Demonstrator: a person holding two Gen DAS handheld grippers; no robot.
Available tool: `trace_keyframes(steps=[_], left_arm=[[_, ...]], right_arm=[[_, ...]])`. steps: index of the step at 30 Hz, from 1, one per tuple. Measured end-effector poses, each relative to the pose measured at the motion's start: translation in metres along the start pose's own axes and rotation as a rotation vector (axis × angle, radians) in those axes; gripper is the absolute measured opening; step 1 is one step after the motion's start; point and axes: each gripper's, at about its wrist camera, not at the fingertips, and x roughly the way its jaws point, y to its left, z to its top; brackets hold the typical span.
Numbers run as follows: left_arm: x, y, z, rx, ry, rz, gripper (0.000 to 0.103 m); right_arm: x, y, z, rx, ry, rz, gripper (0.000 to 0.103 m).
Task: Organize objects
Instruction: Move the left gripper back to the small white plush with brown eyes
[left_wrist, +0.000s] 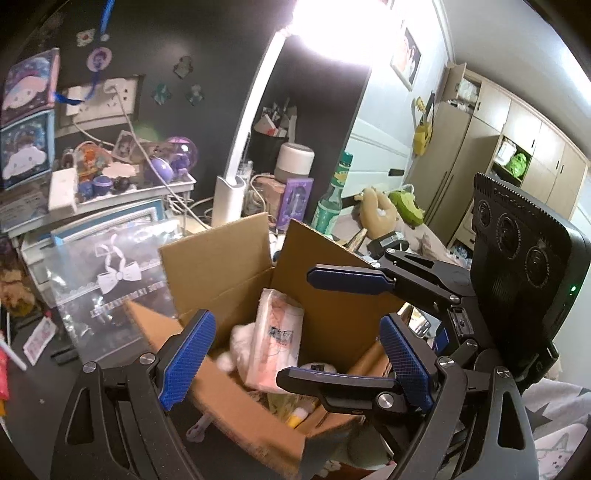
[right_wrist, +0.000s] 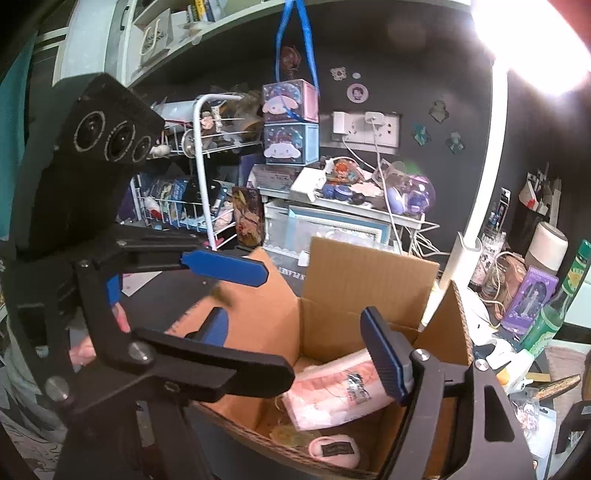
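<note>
Cardboard box (left_wrist: 221, 258) stands open, flaps raised. Inside the box: a pink-and-white soft pack in clear wrap (right_wrist: 332, 391) lying tilted against a white fluffy item (left_wrist: 242, 338); a small pink pouch with dark label (right_wrist: 334, 451) at the box's near wall.

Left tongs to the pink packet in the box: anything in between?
Nothing held. In the left wrist view the left tongs stand open over the cardboard box; the pink packet lies inside, between and beyond the fingers, beside white fluff.
</note>
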Motion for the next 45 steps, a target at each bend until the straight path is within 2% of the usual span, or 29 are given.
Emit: trace_keyframes(steps=[7,14,21,25,31,40,45], left_arm=[[-0.038,0.02,-0.017,-0.034,-0.061,0.022,0.091],[-0.086,0.051,-0.045,-0.087,-0.128,0.072,0.092],[-0.127,0.103,-0.085,-0.201,-0.17,0.174,0.092],[-0.136,0.136,-0.11,-0.28,-0.162,0.228,0.092],[-0.134,0.168,-0.135,-0.353,-0.14,0.246,0.092],[-0.123,0.194,-0.149,-0.401,-0.111,0.24,0.092],[-0.12,0.202,-0.151,-0.412,-0.102,0.239,0.092]], right_arm=[[0.006,0.035,0.014,-0.051,-0.003,0.03,0.072],[0.025,0.088,0.029,-0.128,0.006,0.095,0.072],[0.063,0.14,0.035,-0.183,0.056,0.182,0.072],[0.101,0.161,0.03,-0.179,0.127,0.231,0.072],[0.165,0.157,0.012,-0.057,0.274,0.277,0.072],[0.24,0.122,-0.011,0.065,0.376,0.154,0.072],[0.261,0.109,-0.013,0.086,0.376,0.106,0.072]])
